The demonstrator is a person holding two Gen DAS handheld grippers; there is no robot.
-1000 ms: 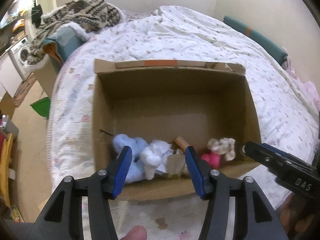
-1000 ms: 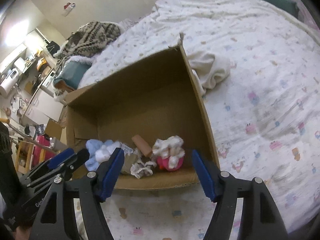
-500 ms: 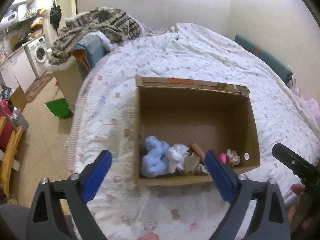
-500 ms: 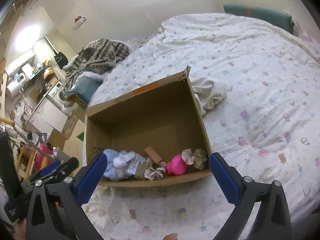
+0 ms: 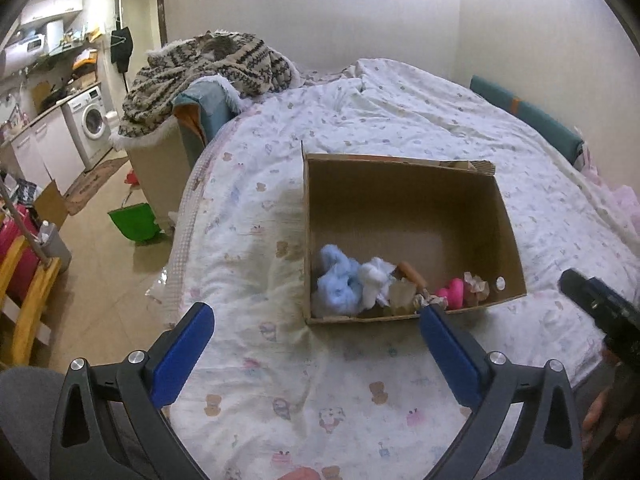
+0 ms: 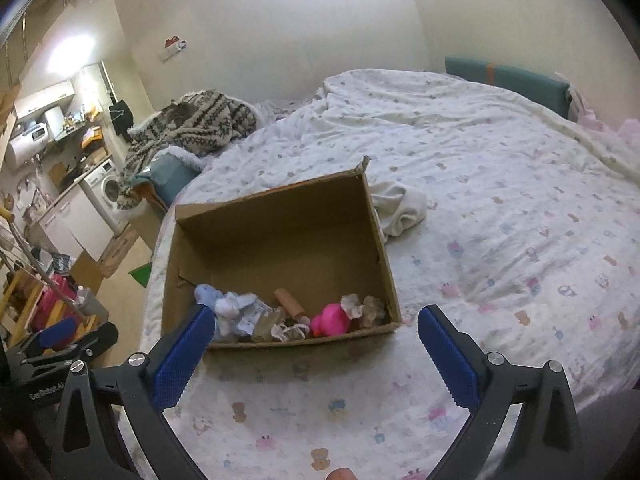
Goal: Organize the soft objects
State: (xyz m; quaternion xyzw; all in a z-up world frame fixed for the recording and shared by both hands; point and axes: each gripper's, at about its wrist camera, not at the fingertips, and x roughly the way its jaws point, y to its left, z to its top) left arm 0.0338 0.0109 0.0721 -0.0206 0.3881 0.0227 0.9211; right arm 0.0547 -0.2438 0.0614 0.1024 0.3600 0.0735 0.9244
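My grippers (image 5: 316, 344) (image 6: 316, 342) have just opened wide, empty; the white cloth (image 6: 400, 212) lies past the box's (image 6: 384, 264) far right corner, nearer my right.

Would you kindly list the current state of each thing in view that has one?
Cardboard box: open, upright on the bed.
Soft toys: inside the box, along its near wall.
White cloth: crumpled, outside the box.
Left gripper: open, empty.
Right gripper: open, empty.

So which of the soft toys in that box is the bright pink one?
The pink toy lies near the right end of the row in the cardboard box. The fluffy toy at the left end is pale blue.
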